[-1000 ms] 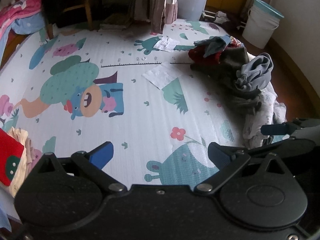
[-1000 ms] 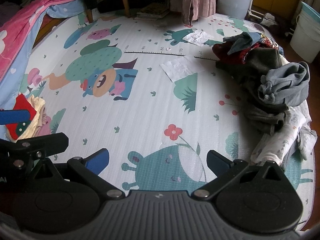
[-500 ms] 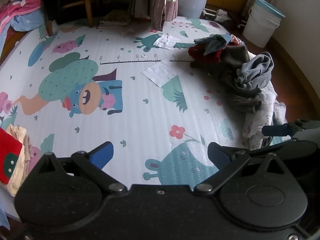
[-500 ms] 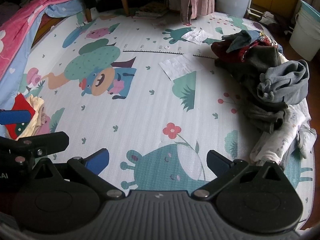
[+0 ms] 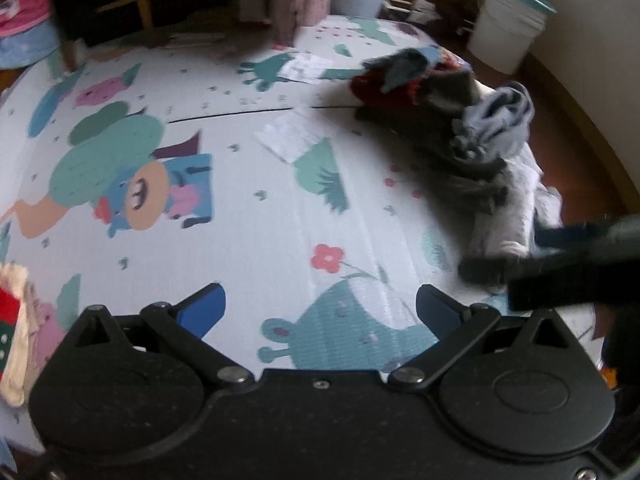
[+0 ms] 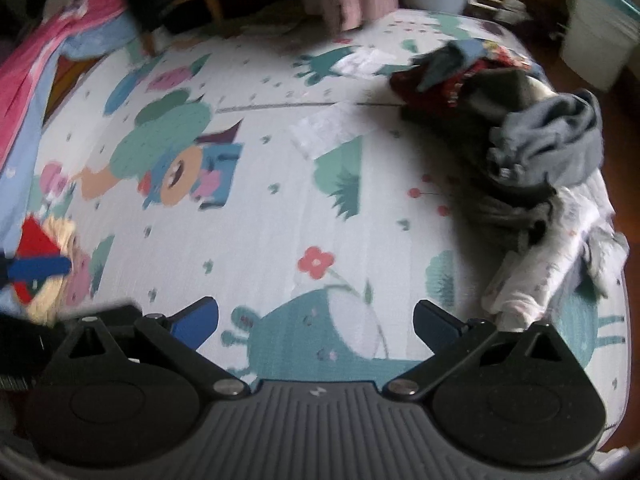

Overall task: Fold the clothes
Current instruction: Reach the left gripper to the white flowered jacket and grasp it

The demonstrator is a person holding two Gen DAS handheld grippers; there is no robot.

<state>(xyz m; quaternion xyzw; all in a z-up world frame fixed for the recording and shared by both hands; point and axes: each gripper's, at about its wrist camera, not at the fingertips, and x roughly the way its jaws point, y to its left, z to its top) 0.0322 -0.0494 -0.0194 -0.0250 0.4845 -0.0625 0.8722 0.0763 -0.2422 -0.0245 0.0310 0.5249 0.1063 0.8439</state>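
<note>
1. Hovering above a cartoon-printed play mat (image 5: 256, 264), the left gripper (image 5: 320, 312) has its blue-tipped fingers spread wide with nothing between them.

2. The right gripper (image 6: 316, 320) is likewise wide open and empty; in the left wrist view its blurred dark body crosses the right edge of the frame.

3. The unfolded clothes pile (image 6: 520, 152) sits at the right of both frames: a red patterned garment (image 6: 452, 80) at the far end, a grey garment (image 6: 560, 132) bunched on top, a dark garment (image 6: 504, 212) beneath it, and a pale printed garment (image 6: 536, 272) trailing toward the lower right.

4. A small stack of folded clothes (image 6: 44, 264) lies at the left edge of the right wrist view, a red piece on top.

5. The step in hand appears to be fetching the next garment. It would go best if the right gripper pinched one layer only, the pale printed piece nearest the fingers being the likeliest candidate, though the blur leaves its edges unclear.

6. Lifting it clear of the tangled dark cloth before spreading it on the open middle of the mat should keep neighbours from dragging along.
</note>
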